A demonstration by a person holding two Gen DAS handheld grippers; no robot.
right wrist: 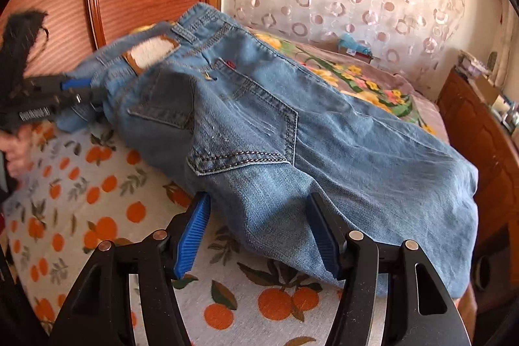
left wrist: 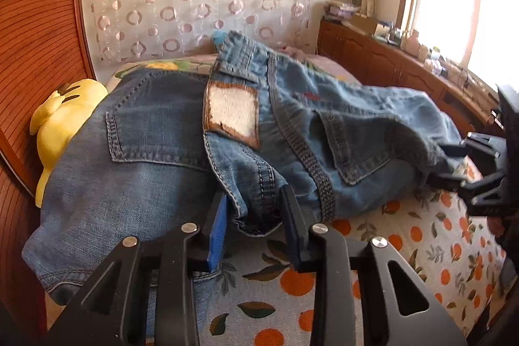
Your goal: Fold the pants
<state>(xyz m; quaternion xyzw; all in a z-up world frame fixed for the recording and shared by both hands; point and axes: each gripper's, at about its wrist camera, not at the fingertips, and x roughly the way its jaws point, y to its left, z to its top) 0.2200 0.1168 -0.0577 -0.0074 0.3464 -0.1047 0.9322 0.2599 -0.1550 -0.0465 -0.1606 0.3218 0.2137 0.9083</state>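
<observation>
Blue jeans (left wrist: 155, 132) lie back side up on the bed, with a worn brown waist patch (left wrist: 232, 114) and back pockets showing. My left gripper (left wrist: 254, 209) is shut on a bunched fold of the waistband; the denim fills the gap between its blue pads (left wrist: 218, 226). The right wrist view shows the same gripper (right wrist: 84, 89) gripping the waist end at the far left. My right gripper (right wrist: 259, 216) stands open, with the near edge of the jeans (right wrist: 292, 132) lying between its wide-set blue pads (right wrist: 193, 235). In the left wrist view it (left wrist: 447, 166) sits at the jeans' right end.
The bed has a sheet with an orange-fruit print (left wrist: 405, 242) and a floral blanket (right wrist: 366, 77) behind. A yellow plush toy (left wrist: 61, 119) leans on the wooden headboard (left wrist: 35, 21). A wooden cabinet with clutter (left wrist: 389, 54) runs under the window. A person's hand (right wrist: 16, 148) shows at left.
</observation>
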